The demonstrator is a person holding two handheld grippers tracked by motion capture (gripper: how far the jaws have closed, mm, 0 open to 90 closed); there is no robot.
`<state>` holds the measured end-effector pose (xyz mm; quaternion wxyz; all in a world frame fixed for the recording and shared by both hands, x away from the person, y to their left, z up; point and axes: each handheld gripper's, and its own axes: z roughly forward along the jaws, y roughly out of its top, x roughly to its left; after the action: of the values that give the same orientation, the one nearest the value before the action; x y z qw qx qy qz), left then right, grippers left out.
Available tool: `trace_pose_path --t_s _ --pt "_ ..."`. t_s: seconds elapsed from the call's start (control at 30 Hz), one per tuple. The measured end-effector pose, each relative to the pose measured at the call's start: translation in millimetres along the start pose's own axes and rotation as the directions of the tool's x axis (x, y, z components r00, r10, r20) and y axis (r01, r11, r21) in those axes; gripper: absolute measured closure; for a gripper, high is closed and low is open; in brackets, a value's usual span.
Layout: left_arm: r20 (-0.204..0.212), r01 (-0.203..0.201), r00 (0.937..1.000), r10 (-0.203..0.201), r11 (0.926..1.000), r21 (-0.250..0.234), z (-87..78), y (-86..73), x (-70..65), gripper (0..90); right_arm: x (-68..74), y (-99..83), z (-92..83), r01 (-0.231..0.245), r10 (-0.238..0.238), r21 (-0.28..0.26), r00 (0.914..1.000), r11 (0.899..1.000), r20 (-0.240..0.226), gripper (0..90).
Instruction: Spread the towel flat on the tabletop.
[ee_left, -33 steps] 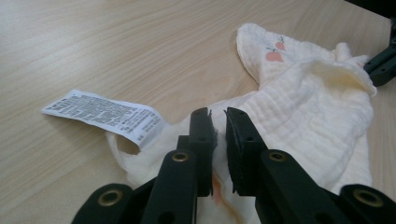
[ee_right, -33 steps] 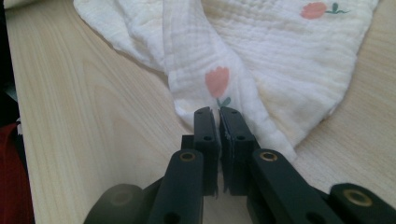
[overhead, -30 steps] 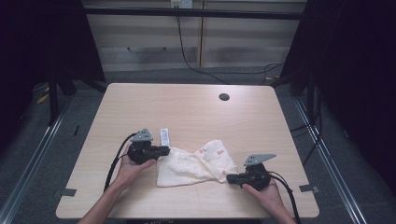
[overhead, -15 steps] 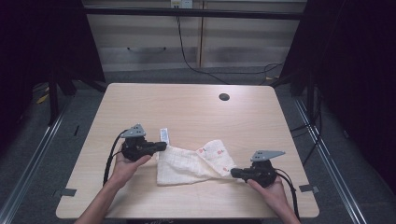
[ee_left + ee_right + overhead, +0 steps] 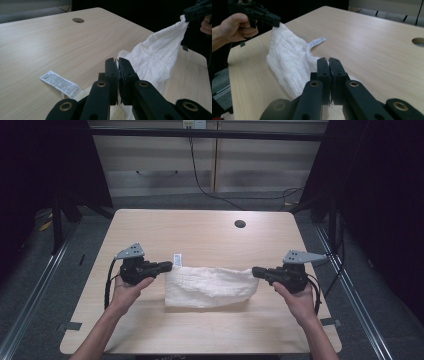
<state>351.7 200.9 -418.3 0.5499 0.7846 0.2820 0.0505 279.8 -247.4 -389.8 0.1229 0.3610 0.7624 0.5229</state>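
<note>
A person is standing at a light brown wooden table (image 5: 200, 330) and holding a black two-jaw tool in each hand. Between the two tools a white, soft, crinkly cloth (image 5: 210, 285) is hanging, pulled out wide like a small banner. The left tool (image 5: 169, 265) is pinching one top corner of the cloth with its jaws squeezed tight, and the right tool (image 5: 255, 270) is pinching the other top corner the same way. In both gripper views the jaws are pressed together with a bit of white cloth caught between them. The top edge is looking fairly straight, and the bottom of the cloth is sagging down near the front middle of the table; I cannot tell if it is touching the wood. A small white paper-like tag with tiny black print (image 5: 60, 84) is sticking out by the left corner and lying on the table. A dark round hole (image 5: 240, 224) is sitting far back in the table, well away from the cloth. I think things could go wrong here if the hands pull apart too hard, because each tool is gripping only a little bit of corner and it might slip out. Then that side would drop and the cloth would bunch up again.
</note>
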Motion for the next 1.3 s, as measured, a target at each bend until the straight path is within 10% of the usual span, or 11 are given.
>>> trace_pose_path --t_s 0.5,0.83,1.1,1.3 --pt "-0.083 -0.008 0.9966 0.001 0.9964 -0.084 -12.6 82.0 28.7 86.9 -24.7 98.3 -0.8 0.040 -0.033 -0.107 0.9976 0.993 0.060 88.1" --pt "-0.183 -0.046 0.9830 0.018 0.9877 -0.149 -10.4 161.2 43.3 87.1 -61.5 164.2 10.6 0.011 0.010 -0.151 0.9905 0.988 0.137 88.0" --pt "-0.203 -0.108 0.9756 0.083 0.9880 -0.111 -1.6 140.6 24.5 87.0 -54.5 124.3 15.8 0.008 0.006 -0.111 0.9924 0.994 0.123 88.0" --pt "-0.145 -0.100 0.9856 0.086 0.9908 -0.091 -2.1 99.2 14.8 87.1 -47.0 77.9 19.2 -0.014 0.020 -0.062 0.9949 0.998 0.099 88.0"
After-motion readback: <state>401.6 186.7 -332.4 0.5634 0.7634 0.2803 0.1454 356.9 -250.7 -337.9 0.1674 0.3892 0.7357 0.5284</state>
